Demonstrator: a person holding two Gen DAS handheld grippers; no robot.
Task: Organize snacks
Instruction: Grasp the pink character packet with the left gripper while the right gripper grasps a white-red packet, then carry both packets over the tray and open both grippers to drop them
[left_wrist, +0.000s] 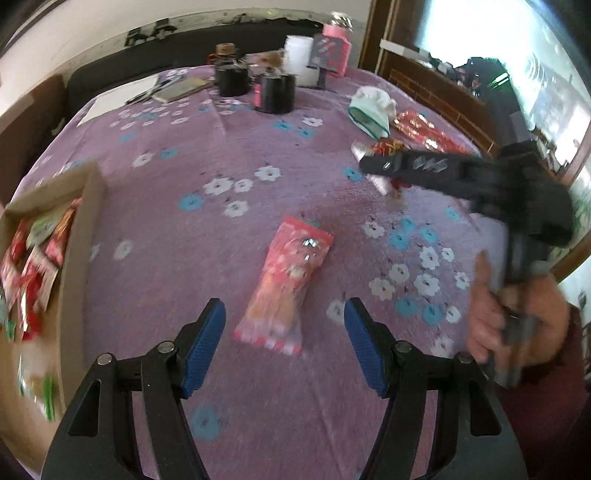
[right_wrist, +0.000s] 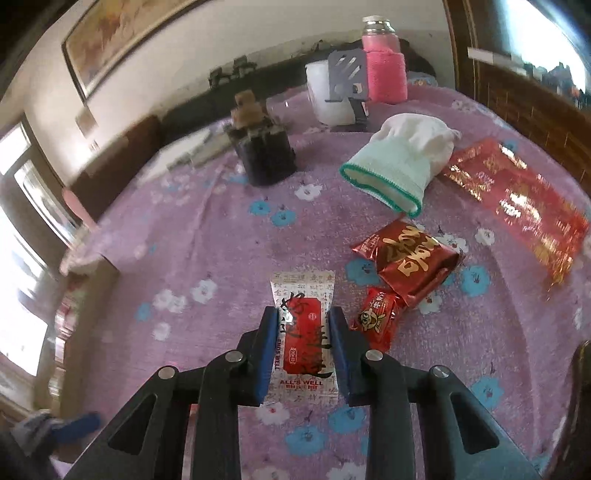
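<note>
Two hand-held grippers are at work: the right hand-held gripper has its pads closed against the long edges of a white-and-red snack packet lying on the bench. The left hand-held gripper stands half open and empty — a pink snack packet lies just ahead between its fingers, long axis roughly along them. A cardboard box of snacks sits to its left.

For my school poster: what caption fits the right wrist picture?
Right tongs close on a white and red snack packet on the flowery purple tablecloth.

White glove, pink flask, black jars on tablecloth.
</note>
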